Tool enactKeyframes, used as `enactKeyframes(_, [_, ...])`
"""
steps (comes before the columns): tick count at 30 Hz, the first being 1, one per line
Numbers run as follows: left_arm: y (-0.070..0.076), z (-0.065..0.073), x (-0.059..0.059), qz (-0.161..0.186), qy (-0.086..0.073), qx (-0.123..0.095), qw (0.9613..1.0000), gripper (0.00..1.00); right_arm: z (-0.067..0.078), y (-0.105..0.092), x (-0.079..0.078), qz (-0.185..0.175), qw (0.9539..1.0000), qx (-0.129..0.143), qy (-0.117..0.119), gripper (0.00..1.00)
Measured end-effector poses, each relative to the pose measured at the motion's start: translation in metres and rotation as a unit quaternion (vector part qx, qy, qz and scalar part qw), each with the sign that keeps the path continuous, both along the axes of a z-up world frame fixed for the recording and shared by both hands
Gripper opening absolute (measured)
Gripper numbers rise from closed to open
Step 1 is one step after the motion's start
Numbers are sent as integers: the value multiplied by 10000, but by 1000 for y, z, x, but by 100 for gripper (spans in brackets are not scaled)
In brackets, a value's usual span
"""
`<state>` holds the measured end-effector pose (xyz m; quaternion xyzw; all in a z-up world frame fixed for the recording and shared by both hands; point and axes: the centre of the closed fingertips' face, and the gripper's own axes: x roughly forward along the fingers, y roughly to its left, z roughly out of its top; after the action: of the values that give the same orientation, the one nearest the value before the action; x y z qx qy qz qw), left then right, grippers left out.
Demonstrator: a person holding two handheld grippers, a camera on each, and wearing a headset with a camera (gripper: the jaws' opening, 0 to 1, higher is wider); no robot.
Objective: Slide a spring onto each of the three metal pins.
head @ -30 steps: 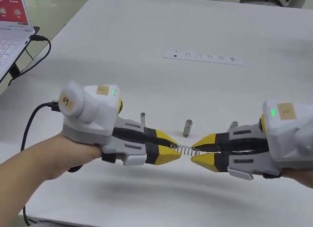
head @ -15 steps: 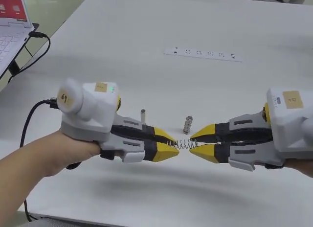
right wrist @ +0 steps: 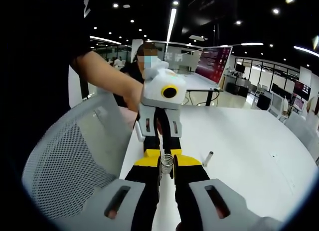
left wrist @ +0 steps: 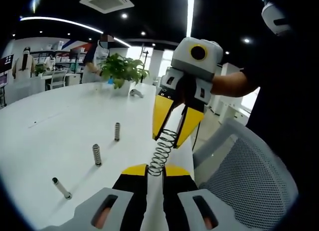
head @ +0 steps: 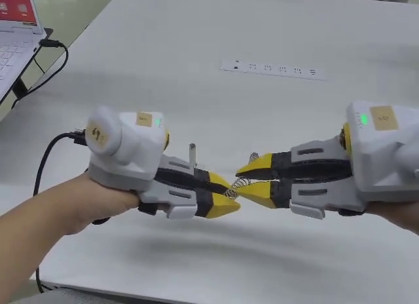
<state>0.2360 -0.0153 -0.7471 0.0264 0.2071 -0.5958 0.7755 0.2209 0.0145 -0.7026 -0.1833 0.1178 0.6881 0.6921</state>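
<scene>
Nearest the person, the left gripper (head: pixel 232 198) and right gripper (head: pixel 242 181) meet tip to tip above the front of the bench (head: pixel 163 88), with a loose spring (head: pixel 237 186) bridging them. The spring's long axis runs from one gripper to the other, roughly level with the bench top.

In the left gripper view, the left gripper (left wrist: pixel 155 170) has its fingers pressed onto the spring (left wrist: pixel 162 151), pinching its near end. The right gripper (left wrist: pixel 169 139) has its fingers parted to about the coil's width, flanking the far end. Whether they actually clamp it cannot be told. The right gripper view shows the spring (right wrist: pixel 166 164) end-on between that gripper's fingers.

Beyond the fingers, a bare pin (head: pixel 192 154) stands upright on the bench just behind the left gripper, so the left gripper is the nearer one to it. The left gripper view shows this bare pin (left wrist: pixel 61 187) in a row with two pins (left wrist: pixel 96 155) that already carry coils. Judged from this, the held spring is the last one. Its axis lies crosswise to the pin's, so it must be turned upright and brought over the pin's tip.

Farther back a power strip (head: pixel 273 69) lies flat on the bench.
</scene>
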Motion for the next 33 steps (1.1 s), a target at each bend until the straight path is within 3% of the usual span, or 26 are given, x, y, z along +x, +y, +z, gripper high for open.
enactKeyframes(10, [-3, -1, -2, -127, -41, 82, 9999, 2, 1, 10, -3, 12, 9998, 187, -50, 8])
enactKeyframes(20, [0, -3, -4, -108, 11, 103, 9999, 3, 0, 8, -3, -70, 9996, 262, 62, 8])
enactKeyframes(33, [1, 3, -2, -42, 4, 46, 10000, 3, 5, 5, 0, -118, 9996, 259, 34, 7])
